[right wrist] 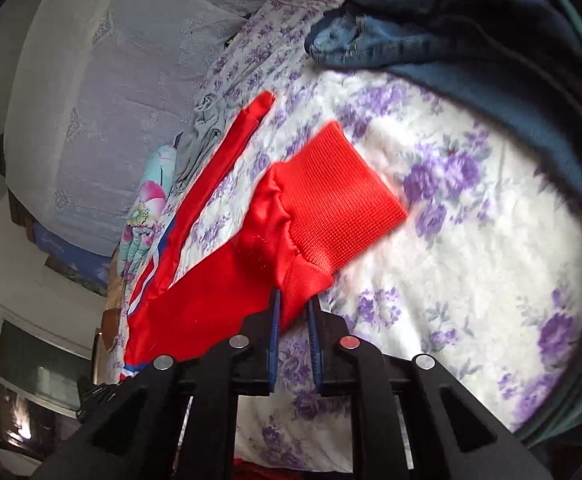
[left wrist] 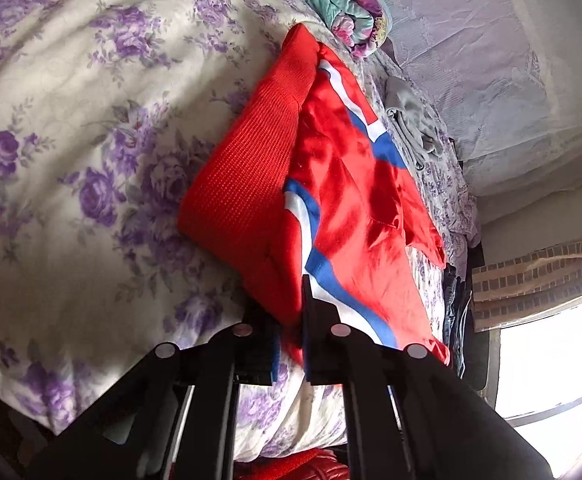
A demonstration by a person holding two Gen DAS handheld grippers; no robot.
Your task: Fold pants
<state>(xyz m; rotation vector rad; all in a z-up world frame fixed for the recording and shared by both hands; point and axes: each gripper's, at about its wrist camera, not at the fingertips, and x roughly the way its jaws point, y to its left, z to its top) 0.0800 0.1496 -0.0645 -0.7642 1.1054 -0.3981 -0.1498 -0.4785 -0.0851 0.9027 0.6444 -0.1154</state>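
Note:
Red satin pants (left wrist: 351,200) with blue and white side stripes lie on the floral bedspread (left wrist: 71,160), their ribbed red band (left wrist: 247,184) to the left. My left gripper (left wrist: 291,320) is shut on the near edge of the pants, red cloth pinched between its black fingers (left wrist: 311,320). In the right wrist view the pants (right wrist: 211,300) stretch away to the left and a ribbed red cuff (right wrist: 343,196) lies just ahead. My right gripper (right wrist: 294,314) is shut on the gathered red cloth just below that cuff, which is bunched between its blue pads (right wrist: 275,320).
A folded teal flowered quilt (left wrist: 343,4) and a crumpled grey garment (left wrist: 411,120) lie beyond the pants. Jeans (right wrist: 371,44) and a dark teal blanket (right wrist: 531,120) lie at the bedspread's far right. A lace-covered headboard (right wrist: 111,100) stands behind the bed, with a bright window (left wrist: 551,360) beside it.

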